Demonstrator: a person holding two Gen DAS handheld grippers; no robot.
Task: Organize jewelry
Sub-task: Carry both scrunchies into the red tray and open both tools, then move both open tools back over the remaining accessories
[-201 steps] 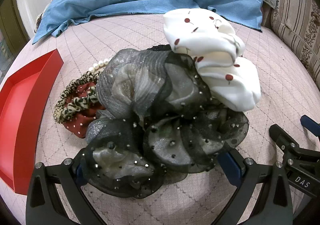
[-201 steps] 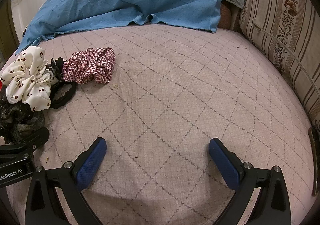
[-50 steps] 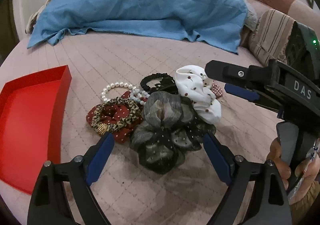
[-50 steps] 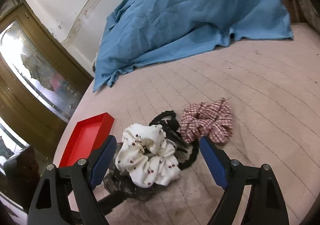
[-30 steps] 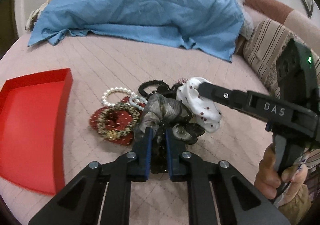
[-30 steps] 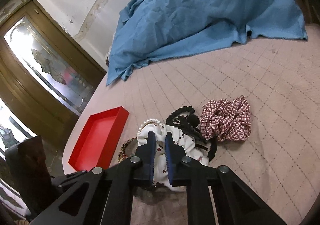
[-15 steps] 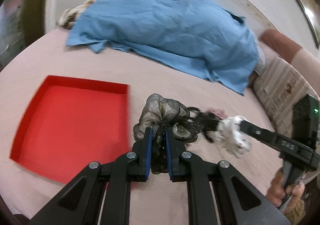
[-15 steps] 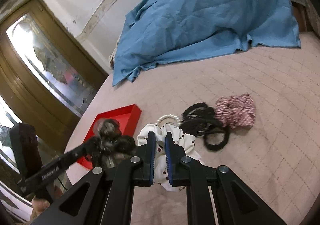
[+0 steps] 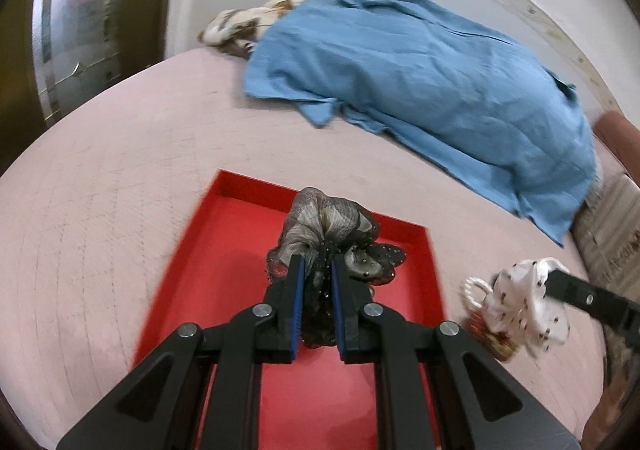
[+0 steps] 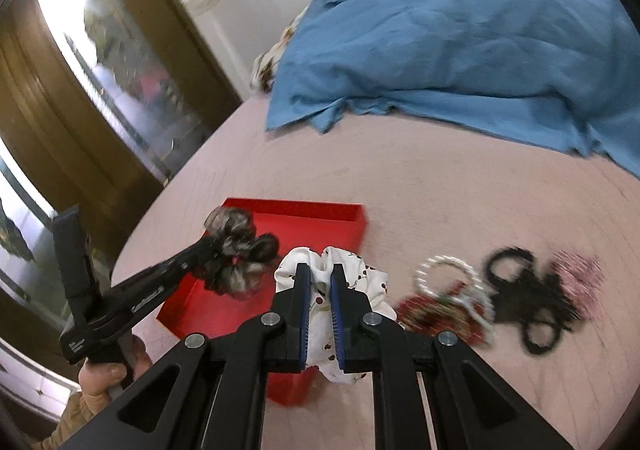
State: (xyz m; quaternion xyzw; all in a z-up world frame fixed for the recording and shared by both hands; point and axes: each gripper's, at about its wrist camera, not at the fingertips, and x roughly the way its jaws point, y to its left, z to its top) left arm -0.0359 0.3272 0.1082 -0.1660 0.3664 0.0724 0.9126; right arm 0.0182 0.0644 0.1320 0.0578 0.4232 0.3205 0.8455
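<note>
Above red tray [image 9: 224, 246]: grey scrunchie [image 9: 328, 226] clamped in left gripper [image 9: 318, 270].

Scrunchies lifted; remaining pieces on pink quilt.
Grey-black sheer organza scrunchie [image 9: 332, 238], bunched, hangs mid-frame over shallow red rectangular tray [image 9: 240, 234]. White cherry-print fabric scrunchie [image 10: 360, 282], crumpled, lower centre. White pearl bead bracelet [image 10: 448, 274], black elastic hair ties [image 10: 528, 302], red-white plaid scrunchie [image 10: 580, 278] lie blurred, lower right.

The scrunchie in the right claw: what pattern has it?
White scrunchie with small dark red cherry-like spots; clearest in the right wrist view.
</note>
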